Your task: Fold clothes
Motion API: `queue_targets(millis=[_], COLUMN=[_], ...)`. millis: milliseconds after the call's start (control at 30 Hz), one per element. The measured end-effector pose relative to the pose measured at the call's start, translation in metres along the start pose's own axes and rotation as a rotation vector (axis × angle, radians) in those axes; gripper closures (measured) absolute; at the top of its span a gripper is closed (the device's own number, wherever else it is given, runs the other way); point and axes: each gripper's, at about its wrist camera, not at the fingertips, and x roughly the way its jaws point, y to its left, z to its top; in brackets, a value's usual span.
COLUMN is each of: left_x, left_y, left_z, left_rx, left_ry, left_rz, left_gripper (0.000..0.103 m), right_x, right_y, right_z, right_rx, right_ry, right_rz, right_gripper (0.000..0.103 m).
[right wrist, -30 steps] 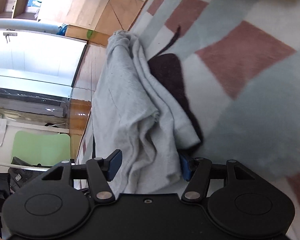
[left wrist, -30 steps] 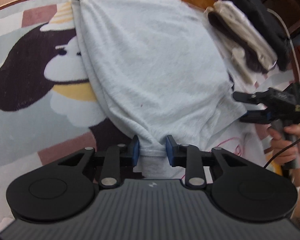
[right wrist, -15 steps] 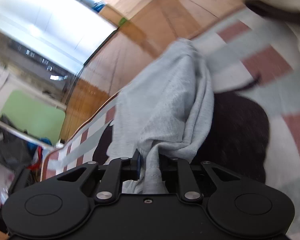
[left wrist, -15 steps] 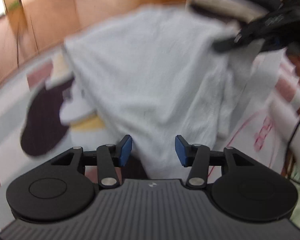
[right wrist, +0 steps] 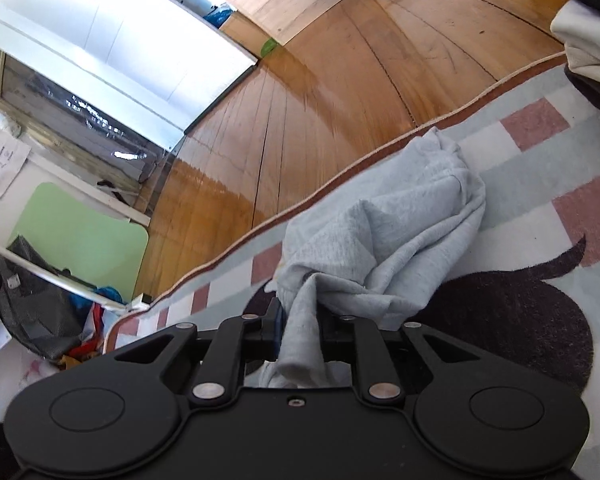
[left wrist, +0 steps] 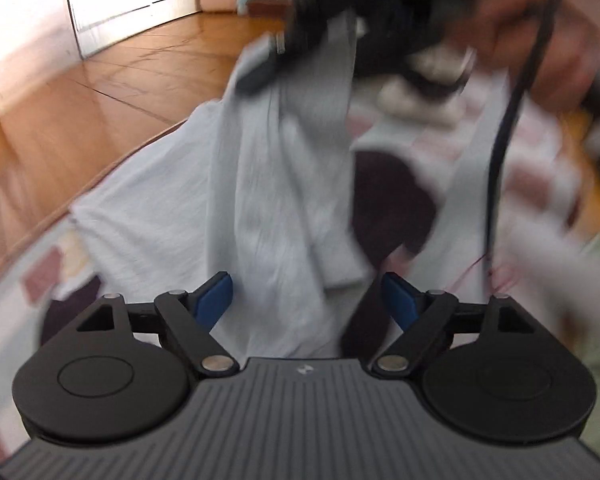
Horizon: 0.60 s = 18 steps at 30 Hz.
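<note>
A light grey garment lies partly on a patterned rug. One side of it is drawn up in a blurred fold to my right gripper, high in the left wrist view. In the right wrist view my right gripper is shut on a bunched strip of the grey garment, which trails down onto the rug. My left gripper has its jaws opening wide. The cloth's near edge lies between the blue pads, which do not press on it.
A stack of folded dark and cream clothes lies at the rug's far corner. A wooden floor borders the rug. A hand and a black cable are at the right. Bags and clutter lie at the left.
My left gripper let go of the garment's hem and spread its jaws while rolling and pulling back. My right gripper closed on the garment's side edge and lifted it off the rug.
</note>
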Motion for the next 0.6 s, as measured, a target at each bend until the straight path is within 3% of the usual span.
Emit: queue_targets(millis=[100,133,167,233,467,600], left_x=[0.012,0.010,0.009,0.002,-0.007,-0.034], left_y=[-0.001,0.003,0.007,0.018,0.030,0.018], left_z=[-0.009,-0.012,-0.015,-0.016,-0.021,-0.026], left_rx=[0.042,0.029,0.016,-0.044,-0.089,0.058], left_ry=[0.011,-0.002,-0.015,-0.021,-0.069,-0.150], left_rz=[0.101,0.109,0.117,0.093,0.100,0.122], left_gripper=[0.016,0.023,0.048,0.088,0.091,0.092], right_x=[-0.002,-0.003,-0.005,-0.008,-0.019,-0.031], right_y=[-0.001,-0.002,-0.004,-0.007,-0.020,-0.026], right_z=[-0.001,-0.002,-0.003,-0.005,-0.029,-0.047], right_rx=[0.017,0.023,0.029,0.040,0.042,0.047], right_ry=[-0.013,-0.017,-0.019,-0.022,-0.067,-0.102], right_rz=[0.018,0.023,0.025,0.028,0.063,0.089], right_gripper=[0.084,0.084,0.084,0.085,0.085,0.086])
